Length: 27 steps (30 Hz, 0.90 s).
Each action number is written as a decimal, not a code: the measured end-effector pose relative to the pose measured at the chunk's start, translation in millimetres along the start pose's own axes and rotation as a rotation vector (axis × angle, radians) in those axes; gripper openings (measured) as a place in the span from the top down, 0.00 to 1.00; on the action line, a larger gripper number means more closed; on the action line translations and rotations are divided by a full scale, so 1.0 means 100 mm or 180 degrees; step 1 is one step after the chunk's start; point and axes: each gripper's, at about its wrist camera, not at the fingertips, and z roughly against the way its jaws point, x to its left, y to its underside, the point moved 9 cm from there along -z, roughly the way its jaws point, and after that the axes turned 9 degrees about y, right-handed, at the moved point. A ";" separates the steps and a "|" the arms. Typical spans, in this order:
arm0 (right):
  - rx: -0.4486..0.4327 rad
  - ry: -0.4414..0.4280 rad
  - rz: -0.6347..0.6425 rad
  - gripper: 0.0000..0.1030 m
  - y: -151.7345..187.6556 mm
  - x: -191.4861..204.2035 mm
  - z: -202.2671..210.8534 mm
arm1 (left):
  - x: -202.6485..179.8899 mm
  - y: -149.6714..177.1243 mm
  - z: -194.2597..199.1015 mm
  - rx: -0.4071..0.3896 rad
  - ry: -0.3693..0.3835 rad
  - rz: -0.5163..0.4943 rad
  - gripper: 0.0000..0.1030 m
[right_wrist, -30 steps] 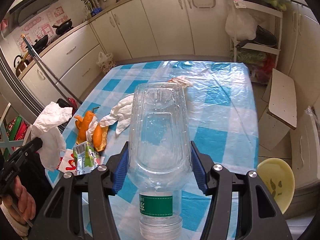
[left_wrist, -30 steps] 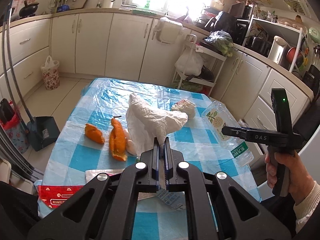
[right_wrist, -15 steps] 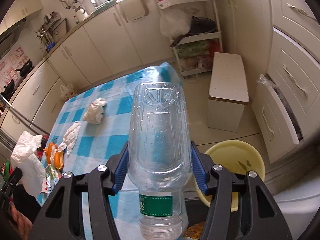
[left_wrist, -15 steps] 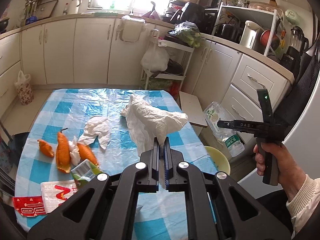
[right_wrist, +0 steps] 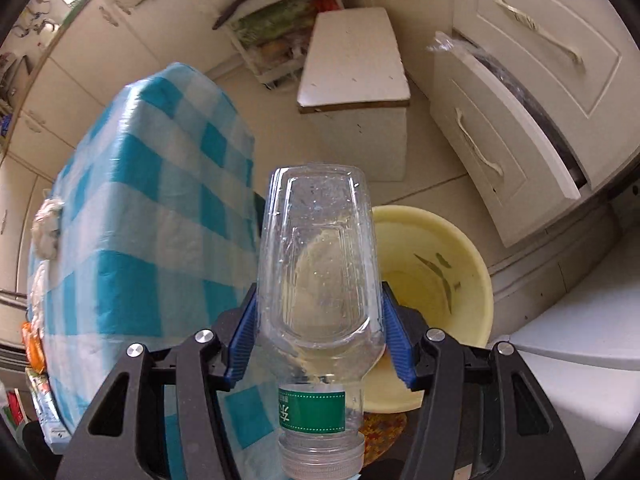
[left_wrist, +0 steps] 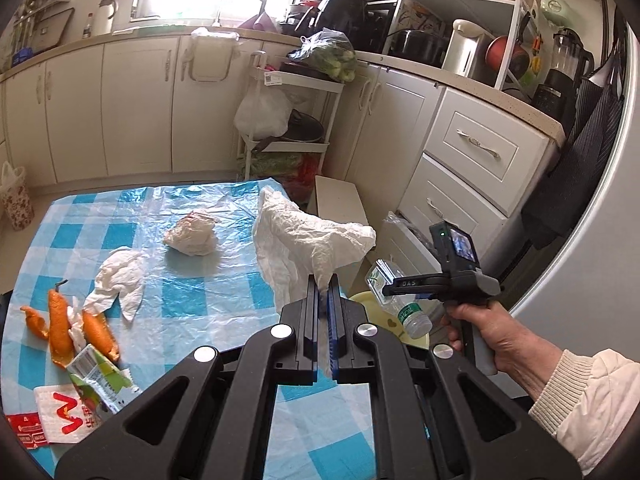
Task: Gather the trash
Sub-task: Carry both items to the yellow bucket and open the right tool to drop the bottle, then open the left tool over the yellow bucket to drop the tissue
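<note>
Clear ribbed plastic bottle (right_wrist: 318, 280) clamped in right jaws, crinkled white tissue (left_wrist: 308, 242) pinched in closed left jaws.

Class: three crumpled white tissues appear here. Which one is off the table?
The tissue pinched in the left gripper; the other two lie on the checked tablecloth.

Left cam faces table (left_wrist: 192, 280); right cam looks down; both see basin (right_wrist: 432, 280).
</note>
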 end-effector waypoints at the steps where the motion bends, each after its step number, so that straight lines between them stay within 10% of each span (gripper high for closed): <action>1: 0.0037 0.0022 -0.0031 0.46 0.00 -0.05 -0.06 | -0.04 0.00 -0.05 0.0015 0.0016 -0.0012 0.96; 9: 0.0190 -0.0017 -0.0393 0.39 -0.10 -0.31 -0.22 | -0.28 0.02 -0.44 0.0146 0.0107 -0.0061 0.96; 21: -0.1661 -0.0153 -0.0696 0.23 -0.70 -0.47 1.37 | -0.73 0.33 -1.56 0.0724 0.0509 0.0204 0.96; 27: -0.1935 0.0039 -0.0695 0.23 -0.79 -0.62 1.54 | -0.86 0.52 -2.33 0.1117 0.0578 0.0569 0.96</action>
